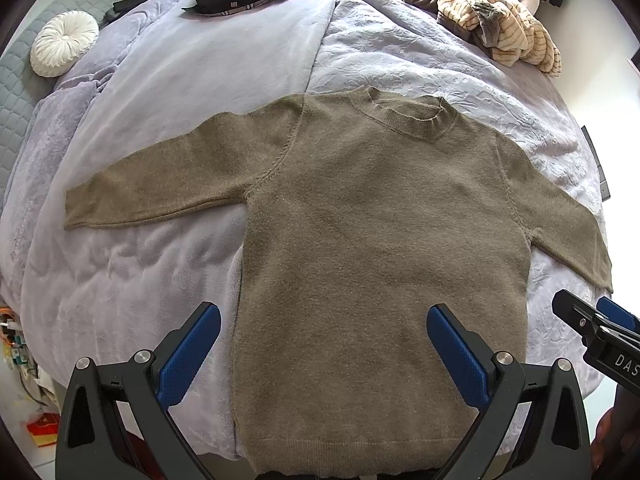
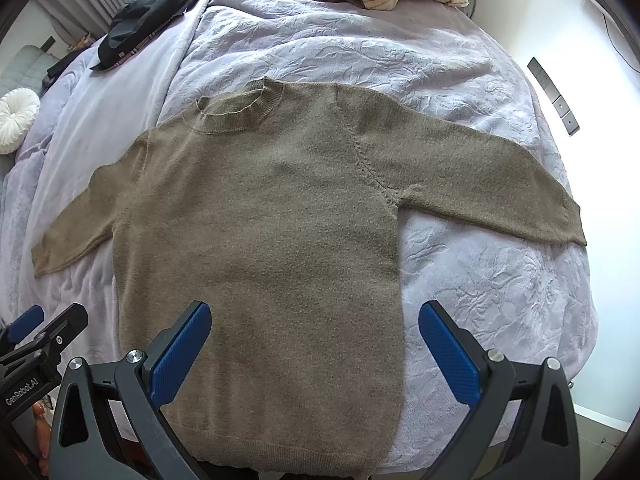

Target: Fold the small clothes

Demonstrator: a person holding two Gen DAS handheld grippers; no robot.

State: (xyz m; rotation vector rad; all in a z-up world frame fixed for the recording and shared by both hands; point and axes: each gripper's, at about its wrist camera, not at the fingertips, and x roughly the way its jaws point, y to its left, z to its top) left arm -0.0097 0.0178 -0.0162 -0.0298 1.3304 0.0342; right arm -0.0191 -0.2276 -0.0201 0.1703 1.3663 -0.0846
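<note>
L claw [image 1: 323, 344] wide open, empty, over sweater hem | R claw [image 2: 314, 340] same, wide open, empty | sweater [image 1: 376, 240] flat on bed [image 1: 192, 92], front up, sleeves out, neck far end | clothes pile [image 1: 496, 20] at bed's far side

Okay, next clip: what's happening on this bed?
A person holds two grippers over an olive-brown knit sweater spread flat on a lavender bedspread, sleeves out to both sides. The left gripper and right gripper are both open near the hem, gripping nothing. No fold has been made yet.
</note>
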